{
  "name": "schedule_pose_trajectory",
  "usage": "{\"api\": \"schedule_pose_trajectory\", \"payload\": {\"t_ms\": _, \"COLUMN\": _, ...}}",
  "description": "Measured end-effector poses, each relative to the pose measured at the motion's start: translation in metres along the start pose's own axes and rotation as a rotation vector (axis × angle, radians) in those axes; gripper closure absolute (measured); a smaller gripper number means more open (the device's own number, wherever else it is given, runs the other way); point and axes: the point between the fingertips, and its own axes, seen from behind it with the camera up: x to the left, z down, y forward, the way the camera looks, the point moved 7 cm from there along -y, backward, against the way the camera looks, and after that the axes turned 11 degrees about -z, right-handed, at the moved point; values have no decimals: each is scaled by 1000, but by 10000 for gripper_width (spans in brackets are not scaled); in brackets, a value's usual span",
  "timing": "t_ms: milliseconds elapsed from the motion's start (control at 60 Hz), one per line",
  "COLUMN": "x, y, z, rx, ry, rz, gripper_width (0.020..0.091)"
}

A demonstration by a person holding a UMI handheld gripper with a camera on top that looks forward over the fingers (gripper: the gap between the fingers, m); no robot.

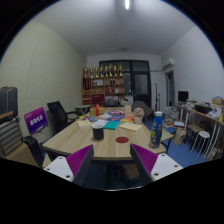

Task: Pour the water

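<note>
Blue-capped water bottle [158, 127] stands upright on the wooden table [85, 143], at about 1 o'clock beyond our gripper [112, 163], well apart from it. Fingers spread wide, nothing between the pink pads [80, 160]. Dark cup [98, 131] at 11 o'clock, red disc [121, 141] just ahead.
</note>
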Motion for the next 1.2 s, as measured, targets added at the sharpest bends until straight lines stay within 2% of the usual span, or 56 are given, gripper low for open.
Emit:
{"api": "schedule_pose_trajectory", "payload": {"t_ms": 117, "x": -3, "y": -3, "z": -1, "rx": -33, "ry": -6, "rz": -11, "gripper_width": 272}}
{"api": "schedule_pose_trajectory", "payload": {"t_ms": 267, "x": 10, "y": -6, "z": -9, "rx": -41, "ry": -16, "rz": -23, "gripper_width": 272}}
{"api": "schedule_pose_trajectory", "payload": {"t_ms": 433, "x": -52, "y": 12, "z": 3, "rx": -82, "ry": -3, "rz": 58, "gripper_width": 276}}
{"api": "schedule_pose_trajectory", "payload": {"t_ms": 683, "x": -169, "y": 90, "z": 14, "rx": -90, "ry": -13, "rz": 185, "gripper_width": 275}}
{"api": "schedule_pose_trajectory", "payload": {"t_ms": 817, "x": -235, "y": 139, "z": 14, "rx": -95, "ry": -28, "rz": 212, "gripper_width": 275}}
{"api": "schedule_pose_trajectory", "payload": {"t_ms": 900, "x": -256, "y": 170, "z": 8, "rx": -114, "ry": -27, "rz": 236, "gripper_width": 276}}
{"api": "schedule_pose_trajectory", "payload": {"t_ms": 1117, "x": -297, "y": 233, "z": 10, "rx": -75, "ry": -1, "rz": 270, "gripper_width": 274}}
{"api": "schedule_pose_trajectory", "payload": {"t_ms": 1167, "x": -303, "y": 243, "z": 15, "rx": -59, "ry": 5, "rz": 268, "gripper_width": 289}}
{"api": "schedule_pose_trajectory", "payload": {"t_ms": 1200, "x": -306, "y": 249, "z": 20, "rx": -41, "ry": 22, "rz": 273, "gripper_width": 328}}
